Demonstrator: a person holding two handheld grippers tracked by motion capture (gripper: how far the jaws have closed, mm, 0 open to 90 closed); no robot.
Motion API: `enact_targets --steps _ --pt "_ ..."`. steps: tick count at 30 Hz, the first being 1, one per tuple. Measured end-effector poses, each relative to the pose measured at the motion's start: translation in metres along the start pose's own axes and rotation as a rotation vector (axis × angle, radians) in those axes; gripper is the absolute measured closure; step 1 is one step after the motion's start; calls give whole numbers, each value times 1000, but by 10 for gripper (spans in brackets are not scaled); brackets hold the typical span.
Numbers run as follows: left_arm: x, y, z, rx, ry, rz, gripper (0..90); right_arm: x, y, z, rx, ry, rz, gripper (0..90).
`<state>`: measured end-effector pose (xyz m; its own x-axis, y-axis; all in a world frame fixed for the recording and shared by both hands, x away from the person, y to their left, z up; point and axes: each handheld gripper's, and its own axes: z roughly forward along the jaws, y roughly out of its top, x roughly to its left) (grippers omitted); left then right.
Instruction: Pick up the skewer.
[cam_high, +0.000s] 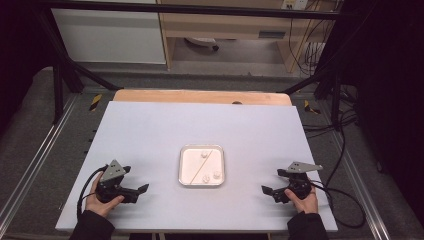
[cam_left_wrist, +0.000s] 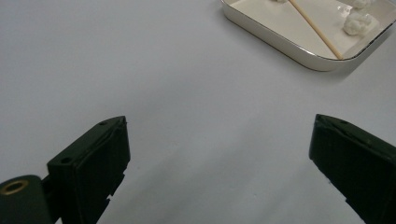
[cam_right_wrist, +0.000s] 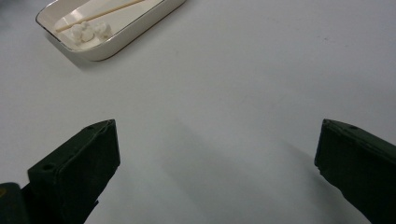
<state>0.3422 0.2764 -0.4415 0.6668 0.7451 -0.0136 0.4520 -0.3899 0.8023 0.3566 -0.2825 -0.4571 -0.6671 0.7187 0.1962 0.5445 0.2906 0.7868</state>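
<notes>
Both jaws gape, left gripper (cam_high: 141, 190) and right gripper (cam_high: 267, 191) gripping nothing; no writing legible. The tray (cam_high: 183, 170) sits between them; the left gripper view catches its skewer (cam_left_wrist: 315, 29) and white lumps (cam_left_wrist: 358, 23) close.

Table (cam_high: 150, 130) evenly lit from above; surroundings dark; soft shadows beside tray (cam_left_wrist: 299, 46); gripper views slightly soft.

Both forearms wear dark sleeves to the wrist. The left black two-jaw claw (cam_high: 141, 190) and the right black two-jaw claw (cam_high: 267, 192) each carry a grey three-cornered plate on top with small holes and trail a black cable.
</notes>
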Motion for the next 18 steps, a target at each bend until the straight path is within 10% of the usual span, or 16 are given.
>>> enact_targets --steps 18 --pt "-10 10 3 12 13 17 53 -1 0 -2 -8 2 1 7"
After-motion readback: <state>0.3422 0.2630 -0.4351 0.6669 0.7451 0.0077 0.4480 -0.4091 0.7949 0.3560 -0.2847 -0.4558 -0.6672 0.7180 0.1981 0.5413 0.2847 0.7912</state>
